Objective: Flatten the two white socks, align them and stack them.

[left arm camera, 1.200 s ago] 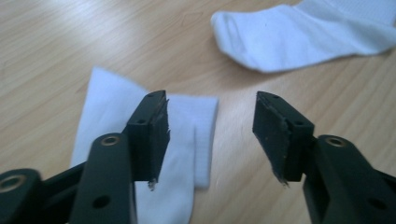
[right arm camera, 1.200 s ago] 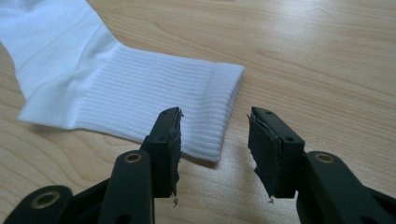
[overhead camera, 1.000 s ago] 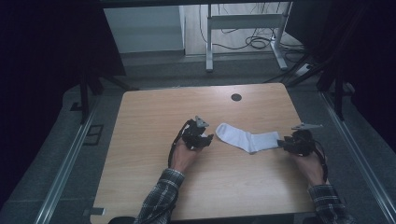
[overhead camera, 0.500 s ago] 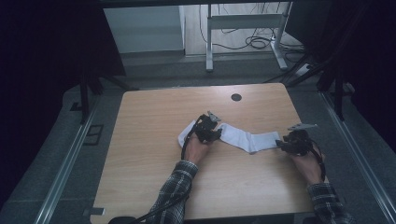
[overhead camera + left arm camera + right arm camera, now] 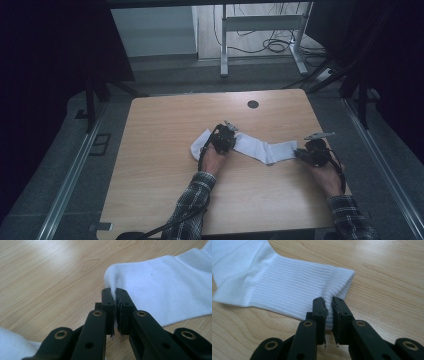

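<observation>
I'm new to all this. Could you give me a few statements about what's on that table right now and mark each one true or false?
1. The left hand-held gripper pinches a fold of the white sock. True.
2. The right hand-held gripper hangs open above bare wood. False: it clamps the sock's ribbed cuff.
3. The sock lies on a wooden table. True.
4. The sock is black. False: it is white.
5. A dark round spot marks the table's far side. True.
</observation>
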